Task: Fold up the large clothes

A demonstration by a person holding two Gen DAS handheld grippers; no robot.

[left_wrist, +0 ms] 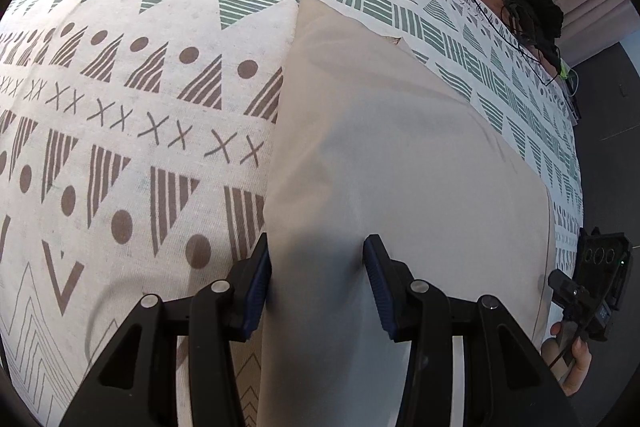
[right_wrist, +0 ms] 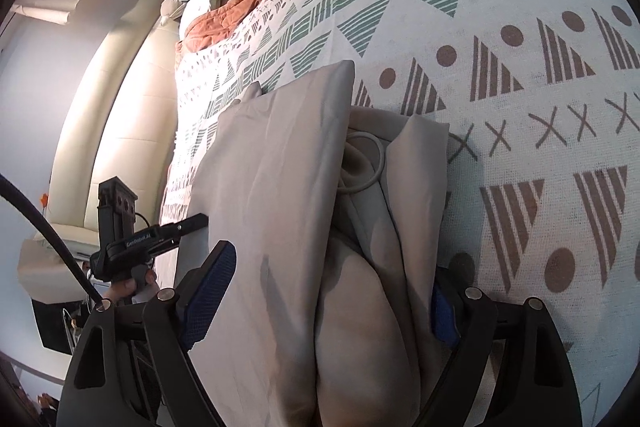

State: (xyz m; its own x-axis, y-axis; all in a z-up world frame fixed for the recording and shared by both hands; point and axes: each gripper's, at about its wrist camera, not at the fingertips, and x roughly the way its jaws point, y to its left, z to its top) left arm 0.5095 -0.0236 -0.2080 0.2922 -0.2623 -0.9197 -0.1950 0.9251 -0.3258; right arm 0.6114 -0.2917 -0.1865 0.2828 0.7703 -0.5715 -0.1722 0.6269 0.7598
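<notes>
On the bed [left_wrist: 120,147], the folded beige garment [left_wrist: 380,167] runs lengthwise beside its edge, between both grippers' parted jaws: left gripper [left_wrist: 316,267], right gripper [right_wrist: 332,291].

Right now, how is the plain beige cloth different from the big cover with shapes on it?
The beige cloth is plain, while the patterned cover has triangles, dots and crosses. The beige cloth is folded into a thick bundle; the patterned cover lies spread flat. The beige cloth is the smaller one and lies on top; the patterned cover is under it. Both are pale fabric.
</notes>
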